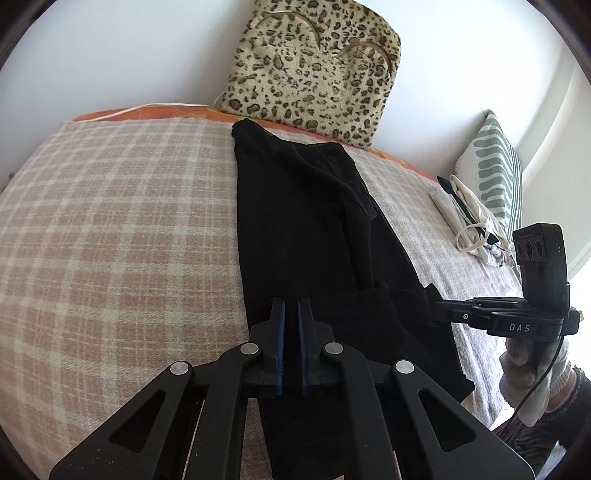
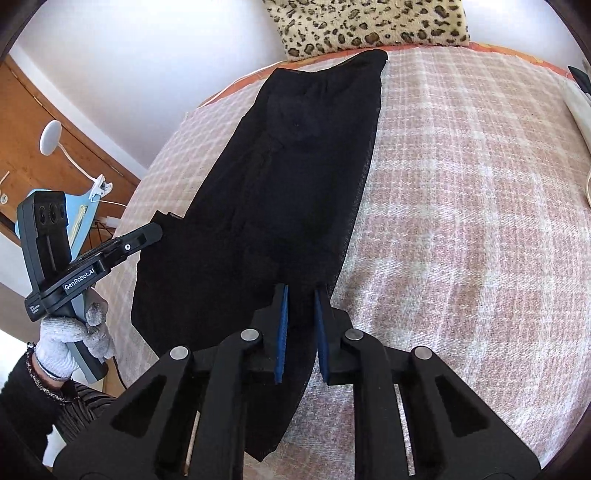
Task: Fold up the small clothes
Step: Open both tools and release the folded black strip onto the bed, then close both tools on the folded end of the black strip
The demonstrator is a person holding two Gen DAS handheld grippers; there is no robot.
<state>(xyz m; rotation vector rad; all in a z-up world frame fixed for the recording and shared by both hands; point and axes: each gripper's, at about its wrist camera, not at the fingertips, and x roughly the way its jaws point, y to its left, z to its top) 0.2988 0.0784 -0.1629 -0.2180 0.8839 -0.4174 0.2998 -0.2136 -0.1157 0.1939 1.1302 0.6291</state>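
Black garment (image 1: 314,229): lies lengthwise on the plaid blanket (image 1: 122,221), near edge at your jaws.
Left gripper (image 1: 290,314): you pinch its near edge, jaws closed.
Right gripper (image 2: 301,299): you clamp the near edge.

Leopard cushion (image 2: 369,26) top cut off by frame.

Inventory as I found it. Black garment (image 1: 317,229): one, laid lengthwise on the bed. Checked blanket (image 1: 122,221): one. Leopard-print cushion (image 1: 314,70): one, at the far edge. Green-and-white striped cushion (image 1: 496,173): one. Bundle of pale cloth items (image 1: 469,218): one heap, pieces not countable. My tongs: two, left tongs (image 1: 291,306) and right tongs (image 2: 302,295). Gloved hands (image 2: 70,336): two. White clip lamp (image 2: 51,136): one.
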